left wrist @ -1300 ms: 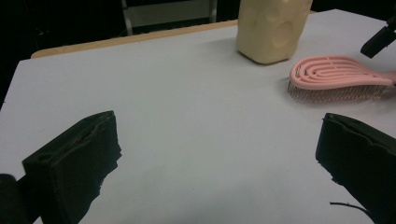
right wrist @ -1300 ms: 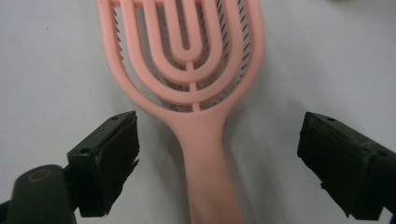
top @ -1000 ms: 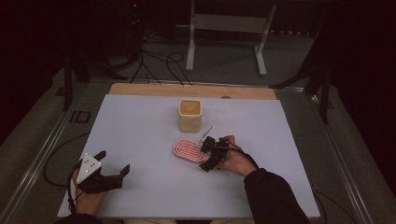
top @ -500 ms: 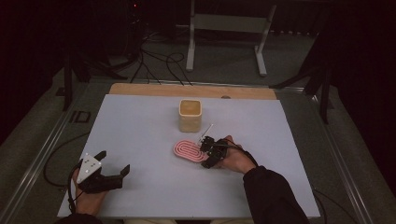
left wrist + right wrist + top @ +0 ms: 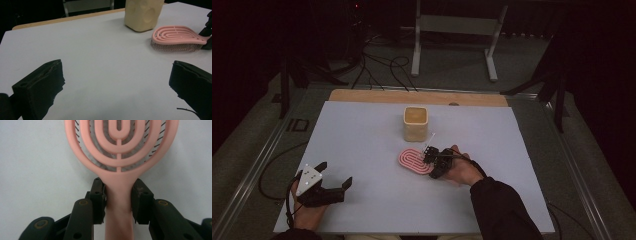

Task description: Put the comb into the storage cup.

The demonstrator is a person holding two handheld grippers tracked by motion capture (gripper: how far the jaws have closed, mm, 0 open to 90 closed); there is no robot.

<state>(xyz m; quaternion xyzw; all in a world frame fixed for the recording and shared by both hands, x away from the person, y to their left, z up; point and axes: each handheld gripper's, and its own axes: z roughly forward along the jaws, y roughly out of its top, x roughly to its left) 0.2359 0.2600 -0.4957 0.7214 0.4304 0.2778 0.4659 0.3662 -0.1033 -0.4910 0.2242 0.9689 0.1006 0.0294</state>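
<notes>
At the desk's (image 5: 362, 130) near left corner, the left gripper (image 5: 334, 186) is lying low in the person's left hand (image 5: 307, 212), its fingers (image 5: 40, 87) standing wide apart with nothing but bare white desk between them. Farther along, near the middle, a tan cup (image 5: 415, 123) is standing upright. Just in front of the cup and slightly to its right, the pink brush (image 5: 413, 161) is lying flat on the desk, bristles down, its ribbed oval back facing up and its handle pointing toward the person's right hand (image 5: 462, 172). The right gripper (image 5: 430, 159) is reaching in from that hand, and its fingers (image 5: 98, 195) have just been closing; in the right gripper view they are pressing on both sides of the brush's narrow handle, just below where it widens into the head. The brush is sitting near the cup but apart from it.
</notes>
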